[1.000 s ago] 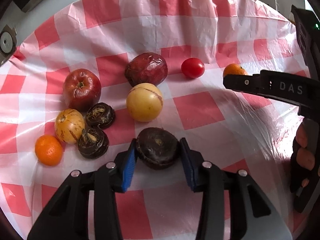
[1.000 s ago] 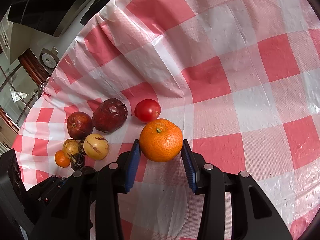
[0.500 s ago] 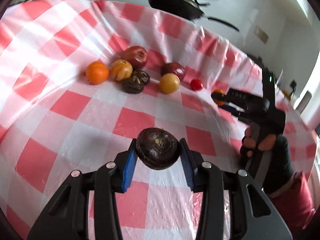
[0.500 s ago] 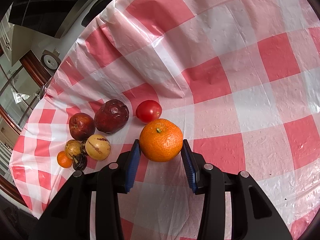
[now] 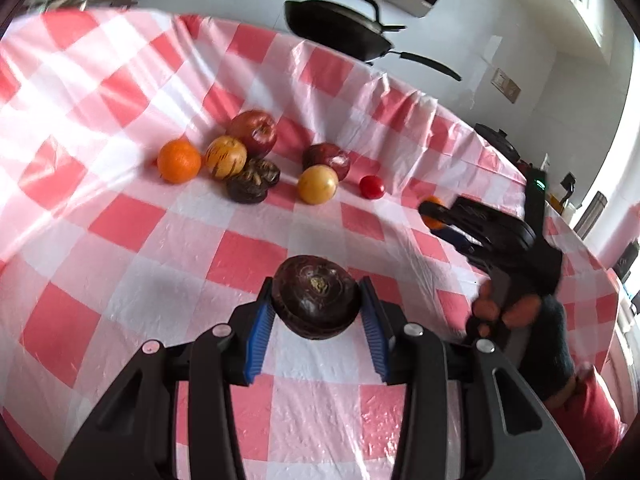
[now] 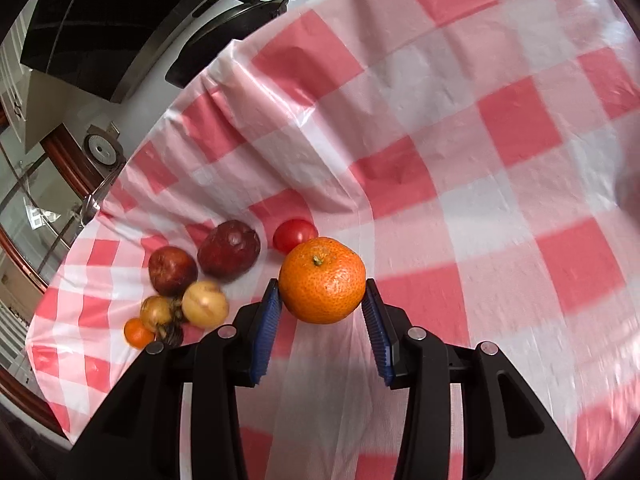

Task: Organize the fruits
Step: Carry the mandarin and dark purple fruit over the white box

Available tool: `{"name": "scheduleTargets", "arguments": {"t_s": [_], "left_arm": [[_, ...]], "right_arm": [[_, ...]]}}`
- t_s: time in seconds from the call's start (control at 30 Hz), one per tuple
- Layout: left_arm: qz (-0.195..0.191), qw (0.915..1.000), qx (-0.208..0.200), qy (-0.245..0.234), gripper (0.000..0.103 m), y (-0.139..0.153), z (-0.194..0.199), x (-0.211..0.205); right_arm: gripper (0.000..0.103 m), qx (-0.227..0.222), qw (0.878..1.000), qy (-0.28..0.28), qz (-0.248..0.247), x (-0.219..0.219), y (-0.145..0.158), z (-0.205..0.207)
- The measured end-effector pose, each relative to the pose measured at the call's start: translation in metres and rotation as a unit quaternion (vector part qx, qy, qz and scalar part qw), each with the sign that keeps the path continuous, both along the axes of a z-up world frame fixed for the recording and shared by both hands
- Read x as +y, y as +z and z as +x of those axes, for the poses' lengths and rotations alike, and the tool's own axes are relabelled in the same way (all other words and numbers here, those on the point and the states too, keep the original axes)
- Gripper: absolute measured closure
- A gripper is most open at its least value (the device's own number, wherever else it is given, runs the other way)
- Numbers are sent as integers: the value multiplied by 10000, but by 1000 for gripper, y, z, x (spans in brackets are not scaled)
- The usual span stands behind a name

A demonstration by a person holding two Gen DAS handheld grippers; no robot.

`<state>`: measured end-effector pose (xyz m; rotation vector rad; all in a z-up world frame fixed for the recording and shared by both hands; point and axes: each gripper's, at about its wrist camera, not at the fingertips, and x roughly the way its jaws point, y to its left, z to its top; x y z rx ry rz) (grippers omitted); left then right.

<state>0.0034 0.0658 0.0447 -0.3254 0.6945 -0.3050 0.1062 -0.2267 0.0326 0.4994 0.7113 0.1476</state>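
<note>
Since a second ago my left gripper point(image 5: 317, 307) has lifted the dark purple-brown round fruit point(image 5: 316, 300) clear of the fruit cluster point(image 5: 256, 164) and pulled back over the red-checked plastic-covered surface point(image 5: 160, 264); sorting is underway. Its fingers stay clenched on it. Skin looks ridged, dry. Right gripper point(image 6: 322, 305) still grasps the pebbled orange mandarin point(image 6: 322, 280), near the red tomato point(image 6: 295, 233).
</note>
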Motion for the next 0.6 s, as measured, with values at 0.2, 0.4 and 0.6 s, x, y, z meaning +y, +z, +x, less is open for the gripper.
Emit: {"name": "scheduleTargets", "arguments": {"t_s": [0.2,0.4,0.6], "left_arm": [[-86,9996,117,231,61,-3,-5,12],[-216,9986,-116,470,61,5,-48,33],[-296,9981,-14,543,61,-2,-105,56]], "right_arm": [[62,42,9995,255,-183,26,3,-72],[62,241,9977,593,-219,55,1,-141],[62,200,9919,1120,-561,94,4,-200]]}}
